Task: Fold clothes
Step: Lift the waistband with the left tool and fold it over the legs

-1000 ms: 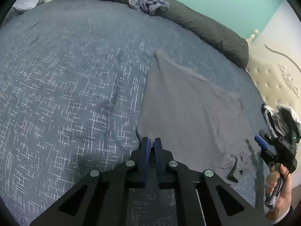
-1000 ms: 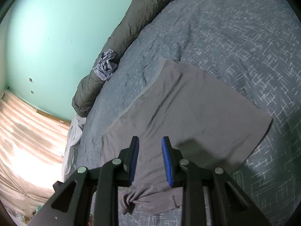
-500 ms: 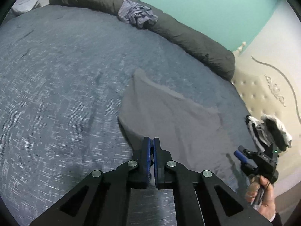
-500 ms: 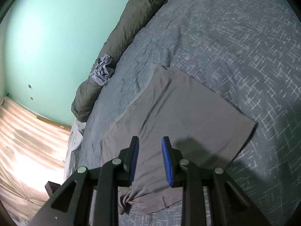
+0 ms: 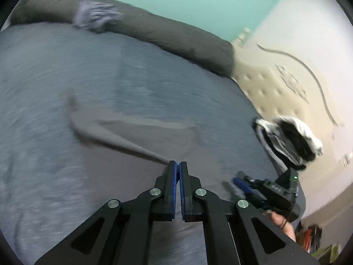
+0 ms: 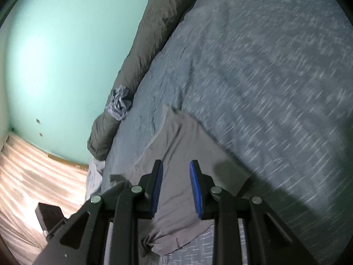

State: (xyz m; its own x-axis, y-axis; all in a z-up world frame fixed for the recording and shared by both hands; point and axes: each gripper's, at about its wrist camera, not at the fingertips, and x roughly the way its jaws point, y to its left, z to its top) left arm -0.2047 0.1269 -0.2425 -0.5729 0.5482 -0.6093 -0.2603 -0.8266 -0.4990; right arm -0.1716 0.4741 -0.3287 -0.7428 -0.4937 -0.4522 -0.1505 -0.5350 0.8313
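Note:
A grey garment (image 5: 123, 154) lies on the blue-grey bed cover (image 5: 66, 70). My left gripper (image 5: 177, 165) is shut on one corner of it, and the cloth runs in a taut fold from the far left up to the fingertips, raised above the rest of the garment. The picture is motion-blurred. My right gripper (image 5: 242, 184) shows at the lower right of the left wrist view, held in a hand. In the right wrist view the right gripper (image 6: 176, 165) hangs open over the garment (image 6: 183, 145), with nothing pinched between its blue pads; a bunched hem lies below it.
A dark grey rolled duvet (image 5: 167, 37) runs along the far edge of the bed with a crumpled blue-grey cloth (image 5: 97, 17) on it. A black-and-white clothes pile (image 5: 289, 139) sits by the tufted headboard (image 5: 275, 84). Beyond the bed's edge is a striped floor (image 6: 33, 176).
My left gripper has risen and swept to the right with the garment's corner, drawing the cloth over itself toward the right gripper. The right gripper shifted slightly and stayed open.

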